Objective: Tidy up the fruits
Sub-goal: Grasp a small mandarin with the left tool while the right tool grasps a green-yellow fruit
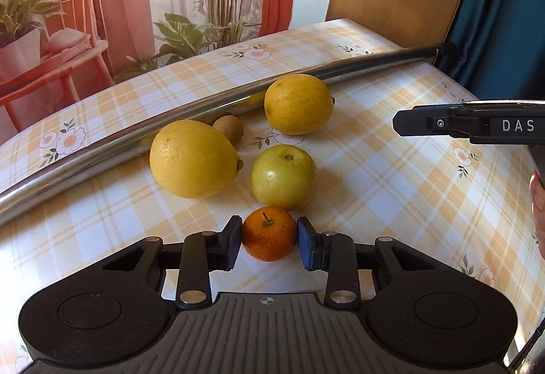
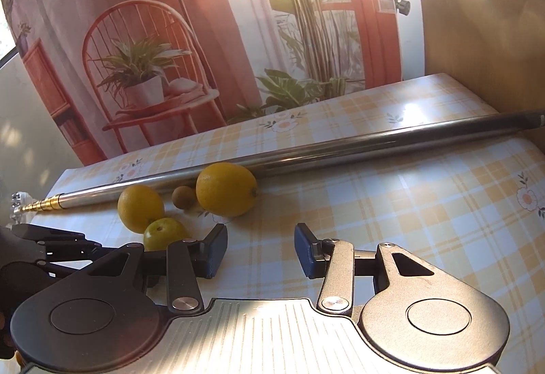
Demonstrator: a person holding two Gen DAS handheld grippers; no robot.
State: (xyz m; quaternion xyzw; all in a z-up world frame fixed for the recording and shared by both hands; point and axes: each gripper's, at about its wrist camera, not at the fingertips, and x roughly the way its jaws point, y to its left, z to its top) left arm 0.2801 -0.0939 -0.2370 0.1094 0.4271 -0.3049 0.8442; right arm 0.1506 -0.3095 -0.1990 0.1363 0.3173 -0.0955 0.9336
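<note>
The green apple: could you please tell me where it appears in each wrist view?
Left wrist view: the green apple sits at centre, just beyond the small orange held in the left claw.
Right wrist view: green apple at lower left, partly hidden behind the right claw's left finger.
Shared landmark: the metal pole behind the fruit.

left wrist: low, close over tablecloth [image 1: 391,190], facing fruit cluster and backdrop | right wrist: further right, tilted, looking left-forward | shared: lemons [image 1: 194,159] [image 2: 226,189], metal pole [image 1: 136,135] [image 2: 340,145], backdrop
</note>
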